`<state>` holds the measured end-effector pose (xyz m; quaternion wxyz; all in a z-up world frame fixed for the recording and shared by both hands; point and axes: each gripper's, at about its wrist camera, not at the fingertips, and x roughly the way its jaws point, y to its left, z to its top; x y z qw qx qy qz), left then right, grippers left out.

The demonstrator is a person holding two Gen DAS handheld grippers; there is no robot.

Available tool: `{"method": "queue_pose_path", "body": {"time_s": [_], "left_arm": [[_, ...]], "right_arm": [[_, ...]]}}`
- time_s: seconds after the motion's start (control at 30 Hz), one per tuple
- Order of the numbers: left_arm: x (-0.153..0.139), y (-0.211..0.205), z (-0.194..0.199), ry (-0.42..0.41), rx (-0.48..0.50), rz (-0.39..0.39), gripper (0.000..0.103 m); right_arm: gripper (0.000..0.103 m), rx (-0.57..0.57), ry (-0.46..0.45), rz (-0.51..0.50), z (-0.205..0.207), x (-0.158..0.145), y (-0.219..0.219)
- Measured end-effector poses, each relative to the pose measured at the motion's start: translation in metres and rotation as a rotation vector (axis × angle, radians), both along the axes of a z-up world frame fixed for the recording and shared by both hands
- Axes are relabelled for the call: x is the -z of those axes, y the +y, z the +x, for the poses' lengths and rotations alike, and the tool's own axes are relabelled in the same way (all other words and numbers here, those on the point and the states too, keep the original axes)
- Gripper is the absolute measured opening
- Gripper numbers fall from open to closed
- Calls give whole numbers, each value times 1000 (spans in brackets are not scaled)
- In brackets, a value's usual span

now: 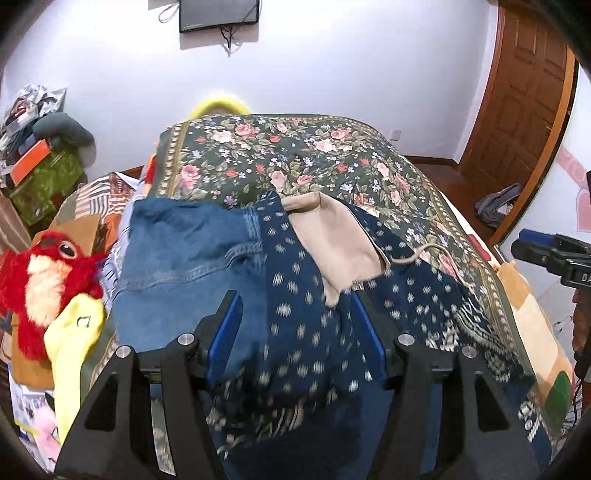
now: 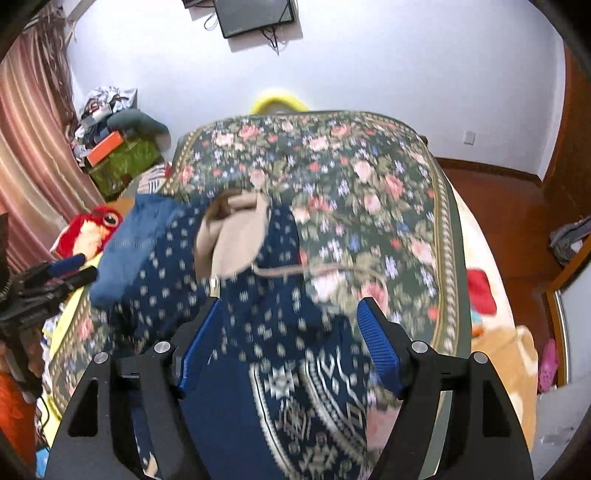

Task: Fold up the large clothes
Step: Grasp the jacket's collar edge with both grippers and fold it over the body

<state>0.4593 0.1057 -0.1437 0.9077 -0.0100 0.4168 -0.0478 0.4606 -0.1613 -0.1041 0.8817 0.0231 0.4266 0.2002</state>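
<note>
You are working over a bed whose floral bedspread [image 1: 332, 155] is lying bare across its far half, so the open room is sitting ahead of both claws, toward the white wall [image 1: 351, 66]. The navy patterned garment [image 1: 306, 332] is lying on the near half of that bedspread, running under both claws; its bordered hem [image 2: 303, 398] is showing close below your right gripper [image 2: 291, 314]. The right gripper's two blue pads are standing apart with the navy cloth passing between them, and the blur is making it hard to tell whether they are touching it, though they do not look pressed on it. Your left gripper [image 1: 297, 306] is likewise standing with its pads apart over the same cloth, gripping nothing. On the navy garment one tan piece with a drawcord [image 1: 340, 236] is lying, and just beside it, to the left, one blue denim piece [image 1: 184, 251] is overlapping the navy edge. The left edge of the bed is crowded: one red plush toy [image 1: 48, 280] and one yellow cloth [image 1: 74, 339] are sitting against it. The right edge is falling away to wooden floor [image 2: 509, 206], with one wooden door [image 1: 524, 92] beyond. One dark screen [image 2: 255, 14] is hanging on the wall.
</note>
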Motion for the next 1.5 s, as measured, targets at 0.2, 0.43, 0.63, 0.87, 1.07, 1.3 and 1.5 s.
{"method": "queue_pose_path", "body": {"time_s": [0.2, 0.43, 0.63, 0.87, 1.07, 1.3, 1.5], "left_arm": [[26, 1, 53, 61, -5, -59, 60], [69, 9, 102, 145, -84, -28, 60], [83, 10, 117, 104, -125, 16, 48], [88, 8, 114, 17, -126, 137, 4], [72, 6, 101, 3, -106, 103, 3], [30, 8, 73, -12, -66, -29, 2], [-16, -4, 8, -89, 5, 6, 2]], "right_arm": [[72, 13, 15, 23, 39, 19, 14], [72, 37, 174, 36, 95, 76, 45], [72, 109, 286, 61, 129, 119, 60], [63, 80, 172, -117, 129, 124, 89], [11, 29, 171, -106, 116, 112, 78], [10, -32, 64, -63, 74, 52, 69], [10, -109, -26, -34, 10, 10, 57]]}}
